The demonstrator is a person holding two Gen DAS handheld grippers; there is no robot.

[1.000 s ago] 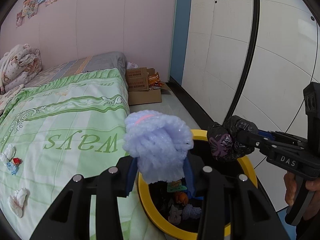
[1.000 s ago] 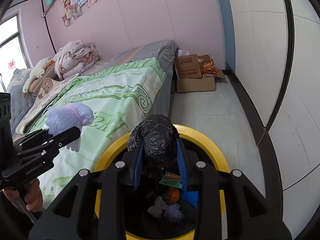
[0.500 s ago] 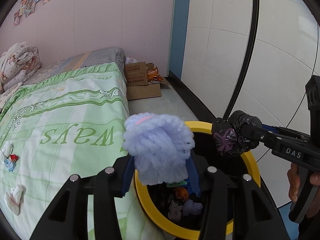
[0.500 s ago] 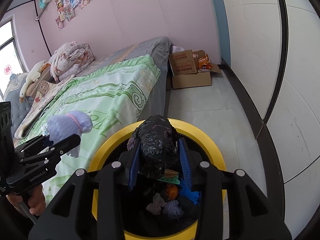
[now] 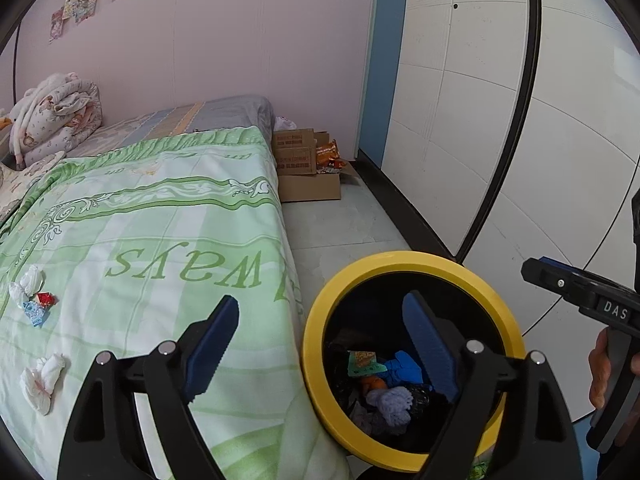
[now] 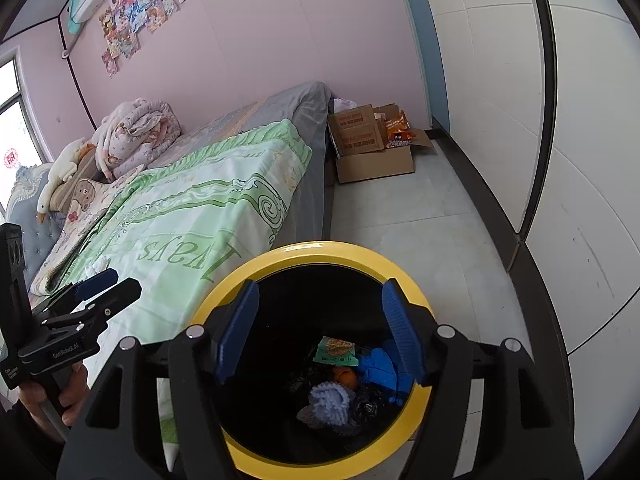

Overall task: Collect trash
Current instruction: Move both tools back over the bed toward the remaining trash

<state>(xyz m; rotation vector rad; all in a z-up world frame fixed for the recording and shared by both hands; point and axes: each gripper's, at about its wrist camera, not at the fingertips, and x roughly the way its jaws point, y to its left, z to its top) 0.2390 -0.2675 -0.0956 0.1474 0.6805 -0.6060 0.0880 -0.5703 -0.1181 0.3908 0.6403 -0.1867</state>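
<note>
A black bin with a yellow rim (image 5: pixel 316 320) (image 6: pixel 332 250) stands on the floor beside the bed. Inside lie a lilac fluffy wad (image 5: pixel 390 402) (image 6: pixel 330 400), a crumpled black bag (image 6: pixel 370 400), blue gloves (image 5: pixel 404 366) and a green wrapper (image 6: pixel 336 350). My left gripper (image 5: pixel 320 320) is open and empty, its jaws straddling the bin rim and bed edge. My right gripper (image 6: pixel 318 312) is open and empty over the bin mouth. On the green bedspread lie white tissue wads (image 5: pixel 42 376) and a small red and blue wrapper (image 5: pixel 40 306).
A cardboard box (image 5: pixel 308 170) (image 6: pixel 372 148) with snack packs sits on the floor by the pink wall. White cabinet doors (image 5: pixel 480 120) run along the right. A rolled quilt (image 6: pixel 136 128) and plush toys lie at the bed's head.
Both grippers have opened. The lilac wad and the black bag have dropped from them into the bin.
</note>
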